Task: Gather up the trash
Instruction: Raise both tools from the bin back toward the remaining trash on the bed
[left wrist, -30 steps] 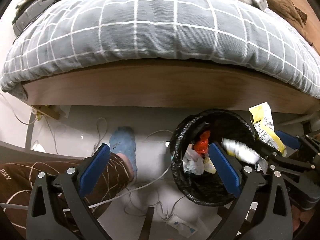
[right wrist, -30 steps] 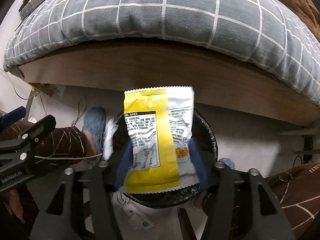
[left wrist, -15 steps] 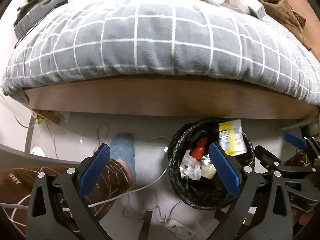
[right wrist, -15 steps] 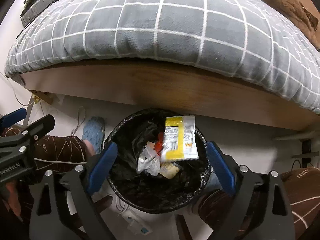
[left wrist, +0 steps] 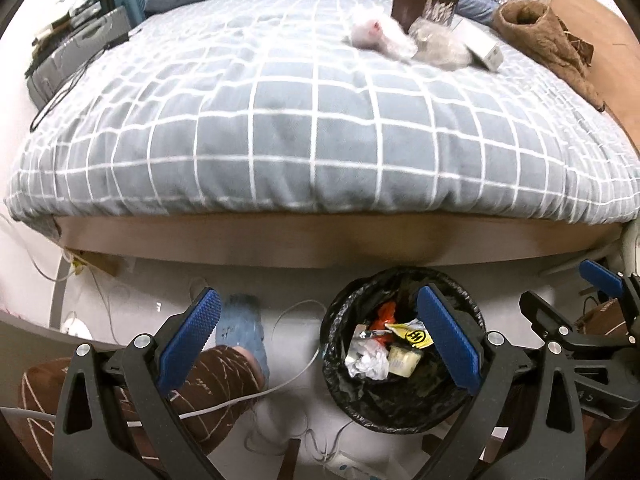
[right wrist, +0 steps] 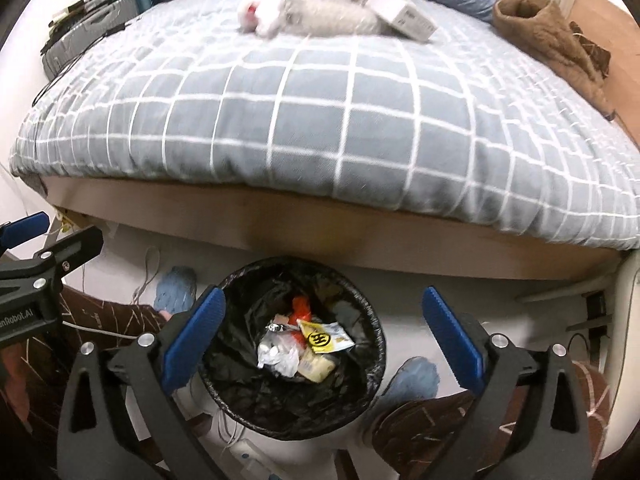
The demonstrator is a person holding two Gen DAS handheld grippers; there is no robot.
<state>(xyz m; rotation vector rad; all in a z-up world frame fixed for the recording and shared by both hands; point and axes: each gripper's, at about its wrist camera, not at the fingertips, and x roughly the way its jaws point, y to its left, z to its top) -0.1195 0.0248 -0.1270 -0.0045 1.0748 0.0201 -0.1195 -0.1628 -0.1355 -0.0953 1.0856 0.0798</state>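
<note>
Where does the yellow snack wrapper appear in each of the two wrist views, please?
Left wrist: yellow snack wrapper lower right of centre, inside the bin.
Right wrist: wrapper lower centre, inside the bin.
Shared landmark: black-lined trash bin below the bed's wooden edge.

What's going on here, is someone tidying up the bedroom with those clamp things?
Yes. A person holds a two-finger gripper in each hand and is collecting trash into the black-lined bin on the floor by the bed. The right gripper has just been opening, with nothing between its fingers; the yellow snack wrapper now lies in the bin on other rubbish. The left gripper is open and empty too. More litter, including a crumpled plastic bag and a small white box, waits on the bed.
</note>
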